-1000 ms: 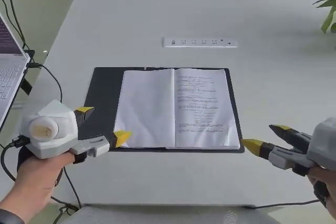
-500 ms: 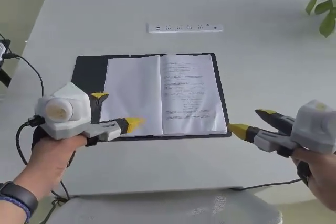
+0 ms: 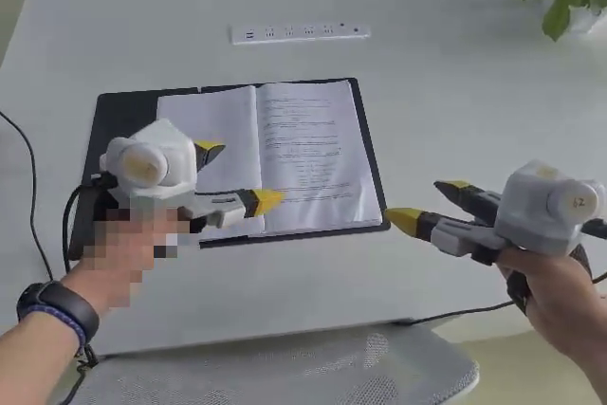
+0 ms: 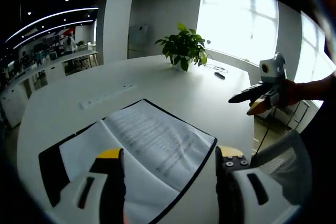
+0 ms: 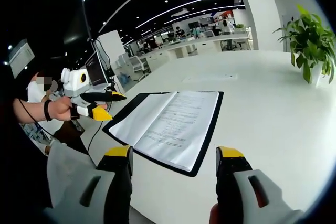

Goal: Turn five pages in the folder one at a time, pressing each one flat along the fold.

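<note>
Folder (image 3: 119,149) lies open and flat on the table (image 3: 455,92), its fold (image 3: 258,154) running from your near side away toward the power strip (image 3: 299,33) beyond its far edge; blank page (image 3: 228,120) left of the fold, printed page (image 3: 313,154) right of it; your left gripper (image 3: 237,175) hovers over the folder's near-left part, jaws apart and empty; your right gripper (image 3: 429,202) hangs just off the folder's near-right corner, jaws likewise spread on nothing, tips aimed at the printed page; by my reading the right one is nearer that page's free outer edge, so lift there and carry leftward across the fold
</note>
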